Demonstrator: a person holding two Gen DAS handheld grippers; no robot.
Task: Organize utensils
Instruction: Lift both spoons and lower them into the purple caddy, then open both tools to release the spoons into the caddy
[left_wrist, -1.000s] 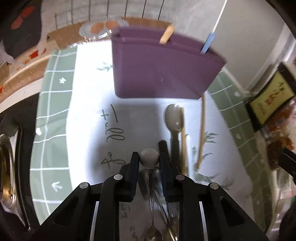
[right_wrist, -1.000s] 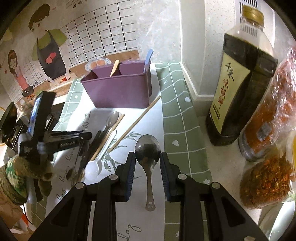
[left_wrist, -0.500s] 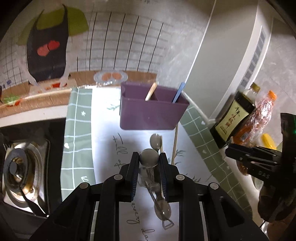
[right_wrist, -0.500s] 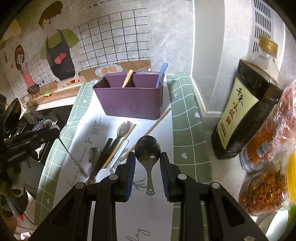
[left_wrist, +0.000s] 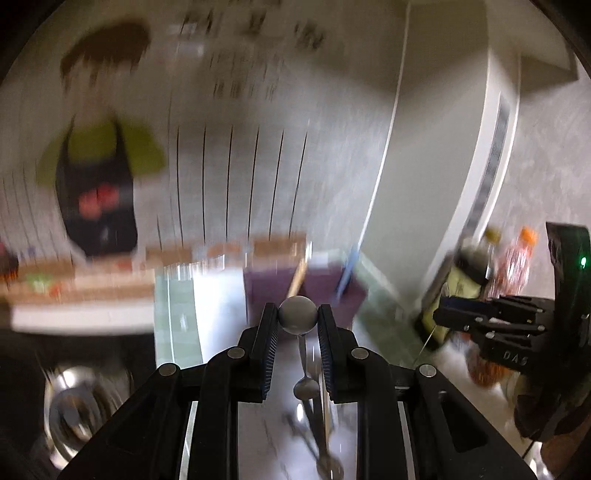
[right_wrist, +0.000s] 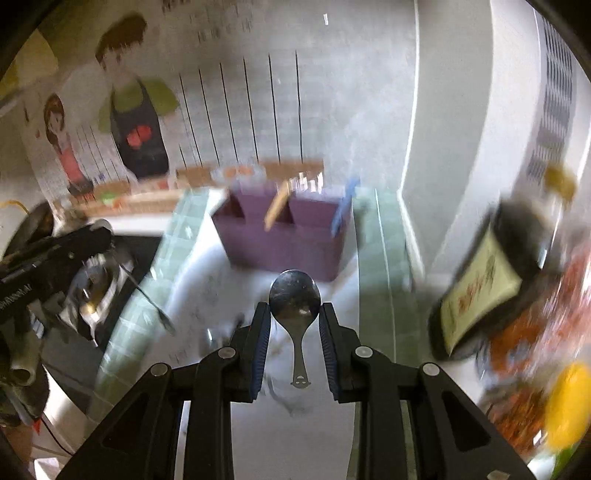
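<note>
Left gripper (left_wrist: 297, 320) clamping small spoon (left_wrist: 297, 315) by bowl, handle hanging; right gripper (right_wrist: 294, 314) pinching big spoon (right_wrist: 294, 295) likewise. Both hovering over mat (right_wrist: 376, 280), facing purple holder (right_wrist: 284, 240) at far edge, for dropping in handle-first.

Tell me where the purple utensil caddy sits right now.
In the right wrist view the purple caddy stands centre frame on the white mat, just beyond the held spoon, backed by the tiled wall, with the dark sauce bottle off to its right.
</note>
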